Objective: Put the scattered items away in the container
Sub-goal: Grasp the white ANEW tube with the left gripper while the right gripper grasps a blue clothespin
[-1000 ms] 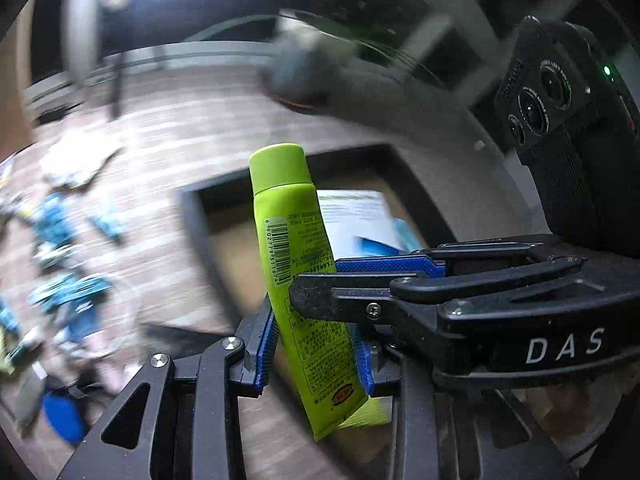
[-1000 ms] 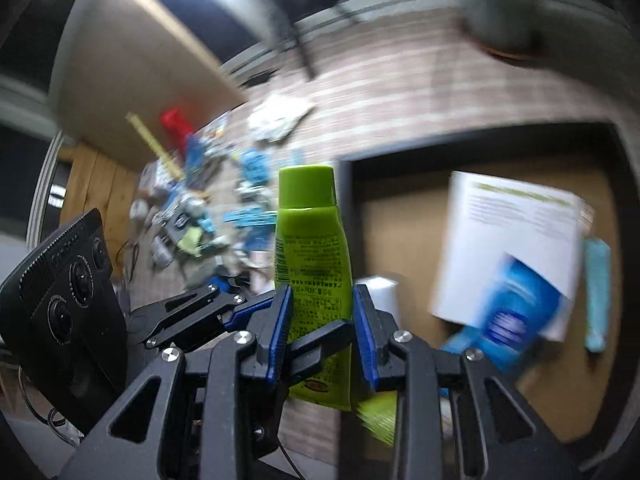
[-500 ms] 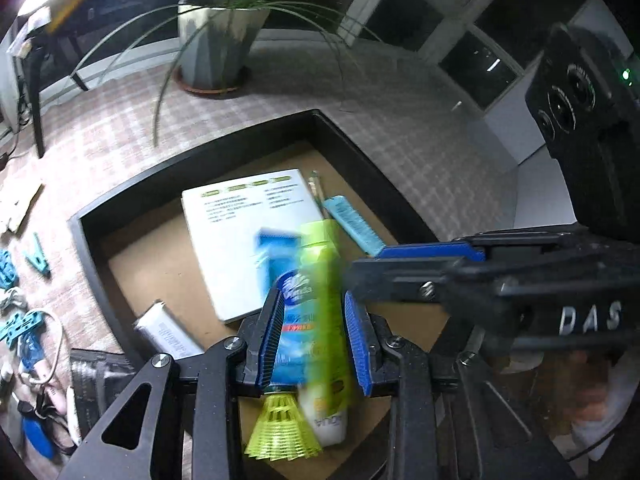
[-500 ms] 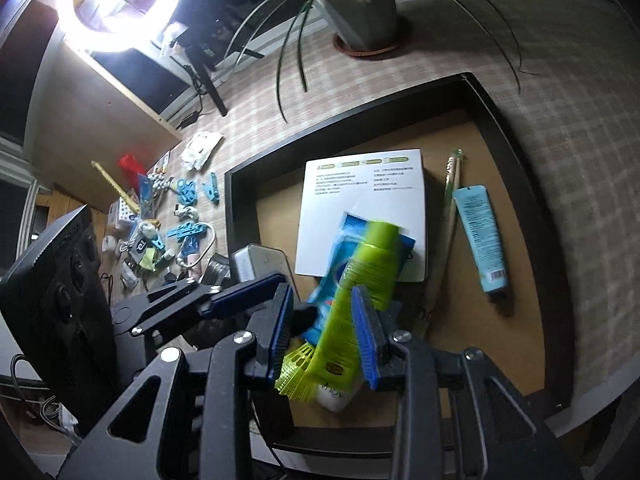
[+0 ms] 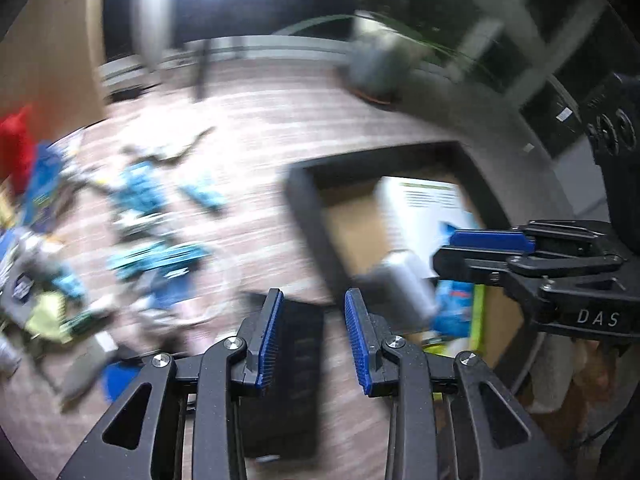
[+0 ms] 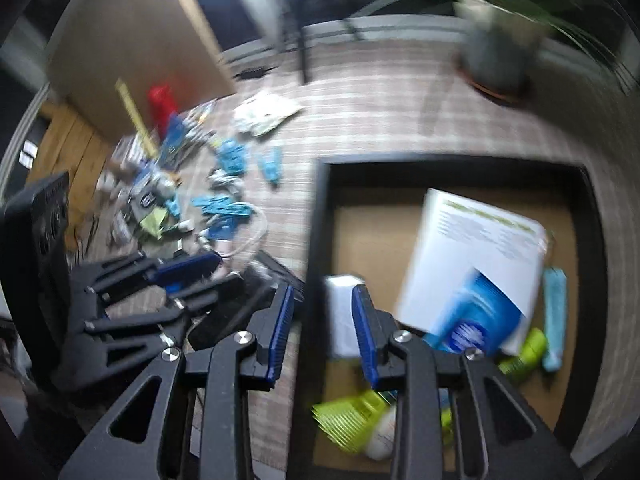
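Note:
The black tray [image 6: 316, 240] with a brown floor holds a white booklet [image 6: 480, 248], a blue packet [image 6: 476, 316], a light blue tube [image 6: 554, 312], a white box [image 6: 340, 320], a yellow-green shuttlecock [image 6: 348, 412] and the lime green tube [image 6: 524, 354]. My right gripper [image 6: 322, 332] is open and empty above the tray's left wall. My left gripper [image 5: 314, 340] is open and empty over a black flat object [image 5: 296, 380] left of the tray [image 5: 308, 216]. Scattered blue clips [image 5: 160, 256] lie further left. Both views are motion-blurred.
A pile of small items, with a red object [image 6: 160, 100] and a yellow strip [image 6: 132, 116], lies at the left on the checked cloth. A potted plant [image 6: 500, 48] stands at the back right. A brown panel [image 6: 132, 40] stands at the back left.
Both grippers held the lime green tube a second ago. It now lies in the tray. Both grippers are open and have swung left toward the scattered items.

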